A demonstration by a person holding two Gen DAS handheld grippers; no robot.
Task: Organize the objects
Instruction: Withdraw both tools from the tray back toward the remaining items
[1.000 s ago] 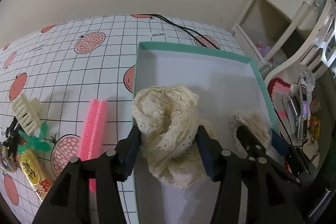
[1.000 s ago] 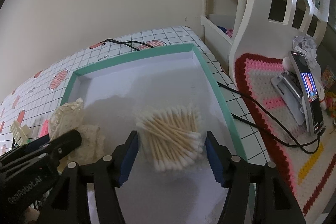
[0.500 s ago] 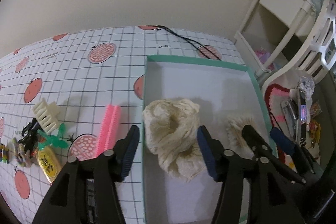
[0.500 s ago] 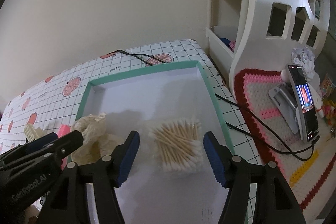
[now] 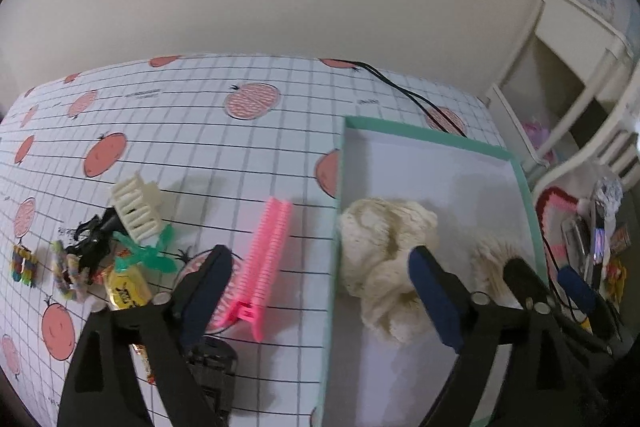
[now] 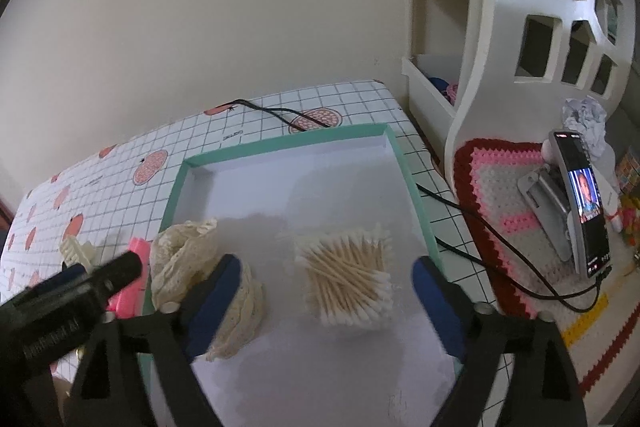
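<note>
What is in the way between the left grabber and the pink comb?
Nothing visible. The left gripper is open, and the pink comb lies bare on the tablecloth between its fingers, just outside the box.

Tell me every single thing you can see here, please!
Tray: one, teal rim, on the table.
Scrunchie: one, cream, inside the tray, left part.
Cotton swabs: one bundle, in the tray, right part.
Pink hair clip: one, on the table left of the tray.
Cream claw clip: one, further left.
Phone: one, propped on the crocheted mat.
Left gripper: black, blue pads, open.
Right gripper: same, open.
</note>
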